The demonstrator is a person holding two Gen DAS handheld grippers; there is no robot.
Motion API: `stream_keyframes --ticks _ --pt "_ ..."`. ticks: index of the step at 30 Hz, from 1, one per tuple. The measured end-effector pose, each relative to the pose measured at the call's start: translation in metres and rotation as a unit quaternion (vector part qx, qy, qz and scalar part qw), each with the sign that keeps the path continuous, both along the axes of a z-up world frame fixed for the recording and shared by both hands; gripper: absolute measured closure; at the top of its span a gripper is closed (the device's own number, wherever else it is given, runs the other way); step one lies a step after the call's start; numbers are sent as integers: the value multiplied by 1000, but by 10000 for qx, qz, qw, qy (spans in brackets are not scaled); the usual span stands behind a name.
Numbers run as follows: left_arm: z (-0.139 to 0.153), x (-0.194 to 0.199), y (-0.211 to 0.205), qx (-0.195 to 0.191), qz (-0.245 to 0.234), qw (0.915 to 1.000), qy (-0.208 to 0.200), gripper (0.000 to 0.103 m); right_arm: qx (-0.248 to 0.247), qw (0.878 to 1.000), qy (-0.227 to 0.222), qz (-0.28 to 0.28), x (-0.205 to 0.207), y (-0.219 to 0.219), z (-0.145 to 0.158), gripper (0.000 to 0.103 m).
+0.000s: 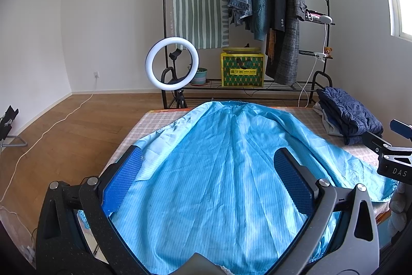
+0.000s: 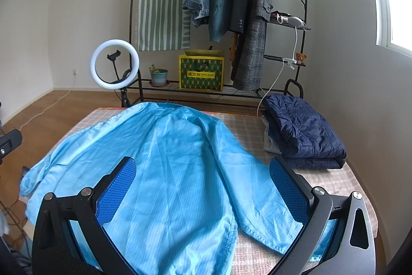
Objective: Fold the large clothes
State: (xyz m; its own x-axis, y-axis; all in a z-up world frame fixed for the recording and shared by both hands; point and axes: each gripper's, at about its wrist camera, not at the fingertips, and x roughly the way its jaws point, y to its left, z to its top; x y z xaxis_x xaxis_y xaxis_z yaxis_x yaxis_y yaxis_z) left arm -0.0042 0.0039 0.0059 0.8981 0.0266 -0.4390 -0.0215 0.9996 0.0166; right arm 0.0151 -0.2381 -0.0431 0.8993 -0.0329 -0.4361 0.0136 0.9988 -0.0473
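Note:
A large light-blue striped coat point(image 1: 219, 172) lies spread flat on the checked table point(image 1: 154, 120), collar at the far edge. It also shows in the right wrist view point(image 2: 167, 166), with one sleeve point(image 2: 257, 197) lying toward the near right. My left gripper point(image 1: 208, 159) hovers open above the coat's near part, holding nothing. My right gripper point(image 2: 203, 166) is open and empty above the coat's body and right sleeve. The right gripper's body also shows at the right edge of the left wrist view point(image 1: 394, 159).
A folded navy quilted jacket point(image 2: 303, 130) sits on the table's far right, on other folded cloth. Behind the table stand a clothes rack point(image 1: 257, 4) with hanging coats, a yellow-green box point(image 1: 242, 68) and a lit ring light point(image 1: 172, 63). Wooden floor lies left.

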Motion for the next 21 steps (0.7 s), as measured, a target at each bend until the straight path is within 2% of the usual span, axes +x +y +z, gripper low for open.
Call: stream_keyframes --ticks 21 --pt "-1 0 0 5 1 10000 -9 0 11 10000 23 2 0 0 -1 0"
